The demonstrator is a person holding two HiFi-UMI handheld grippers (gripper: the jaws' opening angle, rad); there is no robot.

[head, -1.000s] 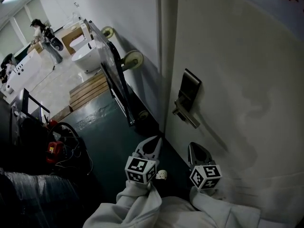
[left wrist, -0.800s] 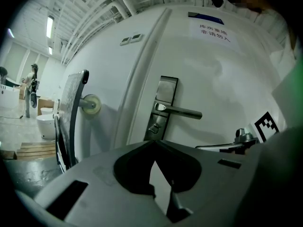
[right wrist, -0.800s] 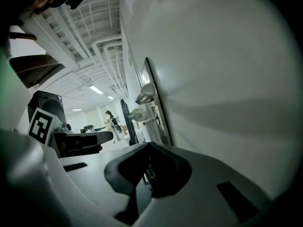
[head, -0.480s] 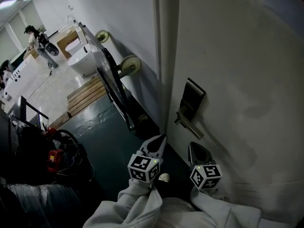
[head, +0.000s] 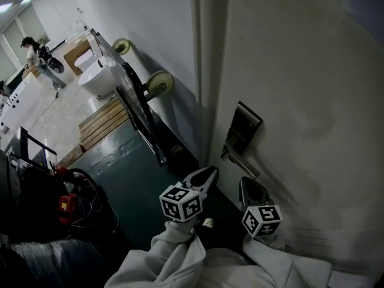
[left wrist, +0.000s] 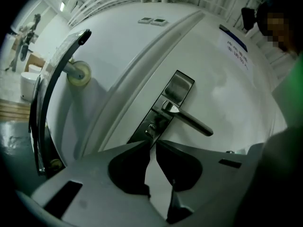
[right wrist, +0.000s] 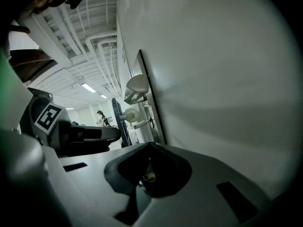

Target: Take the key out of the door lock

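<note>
The white door (head: 300, 89) carries a dark metal lock plate (left wrist: 165, 105) with a lever handle (left wrist: 189, 119). Below the handle, a small metal stub (left wrist: 151, 127) sticks out of the plate at the keyhole; I cannot tell whether it is the key. My left gripper (left wrist: 152, 143) points at that spot from just short of it, jaws shut and holding nothing. In the head view the left gripper (head: 212, 171) sits below the lock plate (head: 245, 128). My right gripper (head: 246, 182) hangs close to the door face, under the handle (head: 241, 161), and its jaws meet at the tips (right wrist: 150, 145).
A wheeled metal cart frame (head: 135, 101) leans against the wall left of the door. Wooden pallets (head: 105, 120) and a white basin (head: 99, 80) lie beyond it. Cables and a red tool (head: 67, 204) sit on the dark floor at left. A person (head: 33, 53) stands far off.
My left gripper has moved forward towards the lock plate and rolled, so its marker cube shows another face. The right gripper has shifted slightly along the door.
</note>
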